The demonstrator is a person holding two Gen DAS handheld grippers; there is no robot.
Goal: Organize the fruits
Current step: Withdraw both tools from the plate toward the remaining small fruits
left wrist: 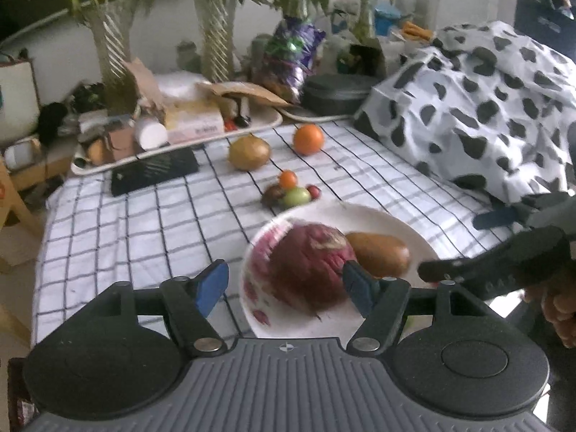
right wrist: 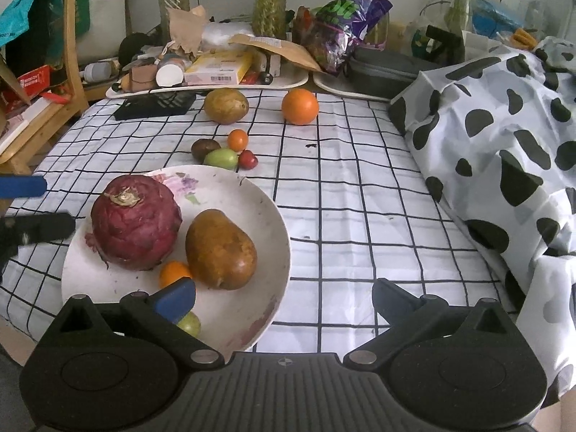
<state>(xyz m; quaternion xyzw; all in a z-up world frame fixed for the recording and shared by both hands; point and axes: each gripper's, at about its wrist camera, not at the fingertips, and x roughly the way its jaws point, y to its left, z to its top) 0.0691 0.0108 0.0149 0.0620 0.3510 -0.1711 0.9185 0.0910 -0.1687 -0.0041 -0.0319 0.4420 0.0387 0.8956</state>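
Observation:
A white plate [right wrist: 252, 309] on the checked cloth holds a big dark red round fruit [right wrist: 136, 221], a brown pear [right wrist: 220, 249], a small orange fruit [right wrist: 172, 273] and a small green one [right wrist: 190, 324]. It also shows in the left wrist view [left wrist: 381, 219]. Farther back lie a brown pear [right wrist: 226, 105], an orange [right wrist: 300, 106], and a cluster: small orange [right wrist: 237, 139], dark brown [right wrist: 204, 148], green [right wrist: 221, 158] and red [right wrist: 247, 159] fruits. My left gripper [left wrist: 284, 286] is open and empty just before the plate. My right gripper [right wrist: 284, 300] is open and empty over the plate's near edge.
Trays [right wrist: 288, 81] of boxes, bags and vases line the table's back. A black flat object [right wrist: 154, 106] lies back left. A cow-patterned cloth heap [right wrist: 504, 151] fills the right side. A wooden chair [right wrist: 72, 54] stands at the left.

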